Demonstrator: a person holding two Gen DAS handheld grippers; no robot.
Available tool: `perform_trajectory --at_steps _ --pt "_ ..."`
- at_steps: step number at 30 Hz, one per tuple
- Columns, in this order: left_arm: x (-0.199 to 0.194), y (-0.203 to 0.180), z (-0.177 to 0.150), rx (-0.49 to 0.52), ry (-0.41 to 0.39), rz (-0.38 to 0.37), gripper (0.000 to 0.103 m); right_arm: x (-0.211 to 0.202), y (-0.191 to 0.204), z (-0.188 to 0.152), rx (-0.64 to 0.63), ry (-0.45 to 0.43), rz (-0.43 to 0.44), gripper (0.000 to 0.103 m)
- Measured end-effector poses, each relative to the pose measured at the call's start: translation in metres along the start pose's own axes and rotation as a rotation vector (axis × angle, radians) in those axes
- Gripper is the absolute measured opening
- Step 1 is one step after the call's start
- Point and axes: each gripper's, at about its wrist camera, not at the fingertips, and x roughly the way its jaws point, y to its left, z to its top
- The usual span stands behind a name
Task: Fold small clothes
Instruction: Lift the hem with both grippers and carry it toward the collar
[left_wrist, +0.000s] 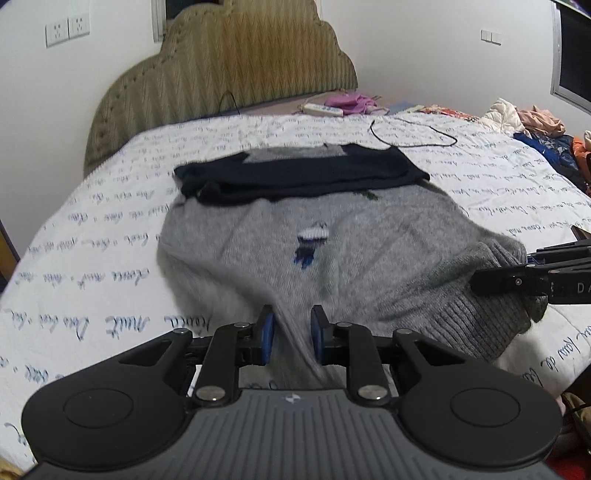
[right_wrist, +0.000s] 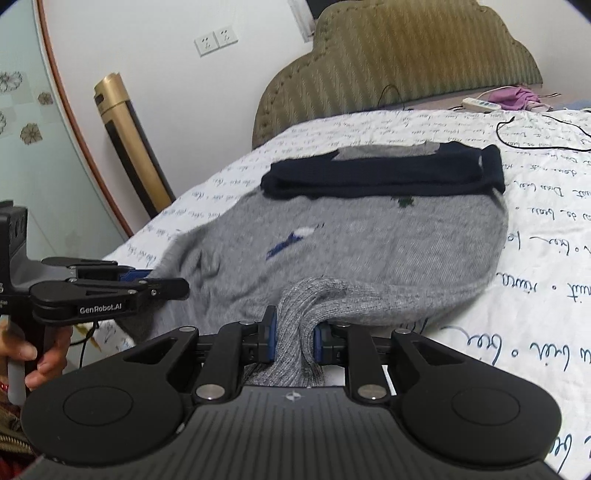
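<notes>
A small grey knit sweater (left_wrist: 332, 236) with a blue and white motif lies on the bed, its navy sleeves (left_wrist: 303, 173) folded across the top. My left gripper (left_wrist: 291, 332) is shut on the sweater's near hem. My right gripper (right_wrist: 295, 334) is shut on the ribbed hem at the other corner (right_wrist: 295, 314). Both lift the hem off the bed. The right gripper shows at the right of the left wrist view (left_wrist: 517, 280). The left gripper shows at the left of the right wrist view (right_wrist: 173, 288). The sweater also shows in the right wrist view (right_wrist: 369, 243).
The bed has a white quilt with blue script (left_wrist: 92, 229) and an olive headboard (left_wrist: 240, 62). A black cable (left_wrist: 413, 136), a power strip (left_wrist: 321, 109) and a pile of clothes (left_wrist: 535, 125) lie at the far side. A gold stand (right_wrist: 125, 140) is by the wall.
</notes>
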Motion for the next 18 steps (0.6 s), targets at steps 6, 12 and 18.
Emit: perform_trajectory --at_steps 6,12,18 --pt "0.001 -0.001 0.009 -0.005 -0.020 0.003 0.016 0.000 -0.005 0.007 0.030 -0.037 -0.015 0.022" --pt "0.003 -0.001 0.008 -0.015 -0.022 0.006 0.010 0.004 -0.008 0.007 0.058 -0.054 -0.018 0.022" --pt "-0.005 0.032 0.006 -0.099 0.007 -0.044 0.010 0.004 -0.006 0.005 0.045 -0.045 -0.031 0.022"
